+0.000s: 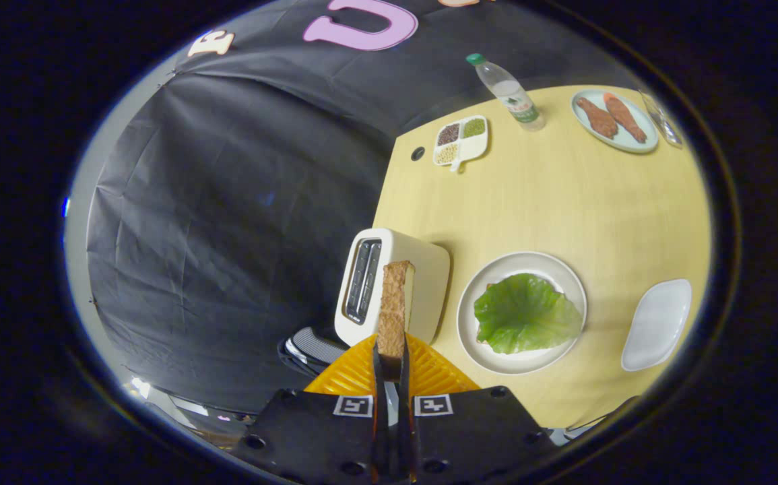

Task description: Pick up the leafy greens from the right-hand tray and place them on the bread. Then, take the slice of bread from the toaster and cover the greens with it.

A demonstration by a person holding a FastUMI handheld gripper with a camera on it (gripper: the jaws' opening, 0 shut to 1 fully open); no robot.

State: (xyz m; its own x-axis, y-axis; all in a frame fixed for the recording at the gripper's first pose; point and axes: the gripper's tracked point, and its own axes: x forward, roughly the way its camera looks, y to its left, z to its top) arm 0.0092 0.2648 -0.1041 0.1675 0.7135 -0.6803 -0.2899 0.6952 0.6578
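Note:
My gripper (pixel 392 350) is shut on a slice of bread (pixel 394 303), held edge-on and lifted above the white toaster (pixel 422 269), whose slots (pixel 362 279) show beside the slice. To the right of the toaster sits a round white plate (pixel 496 269) with a green leaf (pixel 525 313) spread over it. The bread under the leaf is hidden, apart from a pale sliver at the leaf's near edge. Further right lies a white tray (pixel 658 323) with nothing on it.
On the far side of the wooden table (pixel 543 195) stand a water bottle (pixel 510 91), a small divided dish of grains (pixel 461 140) and a plate with two brown pieces of food (pixel 614 120). The table's left edge runs just beyond the toaster.

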